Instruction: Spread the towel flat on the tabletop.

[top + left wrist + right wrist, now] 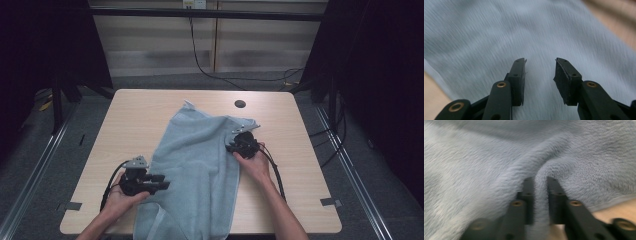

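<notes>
A light blue towel point(195, 170) lies lengthwise down the middle of the wooden table point(140, 107), its near end hanging over the front edge. My right gripper point(233, 148) is at the towel's right edge, and its jaws are shut on a pinched ridge of the towel point(540, 195). My left gripper point(165, 183) hovers over the towel's left side near the front. Its jaws stand apart with nothing between the pads point(519, 75), and the towel point(524, 32) lies blurred beneath them.
A dark round hole point(240, 104) sits in the table near the far edge. Bits of tape point(331, 202) mark the front corners. Black cables point(275, 170) trail from both grippers toward the front. Bare wood shows left and right of the towel.
</notes>
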Demonstrator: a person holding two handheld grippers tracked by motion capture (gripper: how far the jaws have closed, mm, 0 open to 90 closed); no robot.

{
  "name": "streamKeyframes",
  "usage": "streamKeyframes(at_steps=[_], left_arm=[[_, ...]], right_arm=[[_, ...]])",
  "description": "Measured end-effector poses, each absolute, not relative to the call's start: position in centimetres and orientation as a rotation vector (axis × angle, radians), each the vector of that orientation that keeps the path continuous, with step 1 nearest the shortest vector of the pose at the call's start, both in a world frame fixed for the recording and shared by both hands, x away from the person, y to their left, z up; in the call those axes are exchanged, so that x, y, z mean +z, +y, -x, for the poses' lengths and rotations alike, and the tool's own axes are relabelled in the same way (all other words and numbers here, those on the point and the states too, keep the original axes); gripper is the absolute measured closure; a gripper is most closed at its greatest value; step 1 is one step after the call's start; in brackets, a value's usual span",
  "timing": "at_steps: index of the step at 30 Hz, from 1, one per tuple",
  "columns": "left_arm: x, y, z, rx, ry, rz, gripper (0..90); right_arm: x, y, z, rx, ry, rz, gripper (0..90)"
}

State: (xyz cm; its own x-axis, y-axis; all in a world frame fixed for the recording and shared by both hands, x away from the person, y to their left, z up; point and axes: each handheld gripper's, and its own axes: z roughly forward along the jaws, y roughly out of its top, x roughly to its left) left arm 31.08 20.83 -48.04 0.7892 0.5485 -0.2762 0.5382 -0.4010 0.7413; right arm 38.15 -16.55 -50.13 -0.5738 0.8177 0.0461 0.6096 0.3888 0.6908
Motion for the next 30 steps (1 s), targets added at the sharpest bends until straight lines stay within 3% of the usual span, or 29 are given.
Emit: streamKeyframes(at_steps=[4,7,19,21,30], left_arm=[[-48.4,20.7,-33.5,0.091,0.871,-2.049,59.1],[-49.9,20.7,-34.4,0.074,0.933,-2.089,59.3],[-50.0,20.9,-32.2,0.095,0.857,-2.153,61.5],[-50.0,21.0,-31.7,0.101,0.850,-2.156,61.5],[-50.2,21.4,-31.5,0.082,0.841,-2.135,60.2]], right_arm=[[-48.9,-16.8,-36.0,1.055,2.369,-1.192,84.1],[-47.3,-17.4,-34.3,1.120,2.361,-1.160,84.1],[-48.3,-20.0,-28.7,1.075,2.522,-1.226,78.9],[-48.4,-20.5,-28.4,1.048,2.519,-1.237,74.2],[-49.6,-22.1,-31.2,0.983,2.396,-1.316,70.9]])
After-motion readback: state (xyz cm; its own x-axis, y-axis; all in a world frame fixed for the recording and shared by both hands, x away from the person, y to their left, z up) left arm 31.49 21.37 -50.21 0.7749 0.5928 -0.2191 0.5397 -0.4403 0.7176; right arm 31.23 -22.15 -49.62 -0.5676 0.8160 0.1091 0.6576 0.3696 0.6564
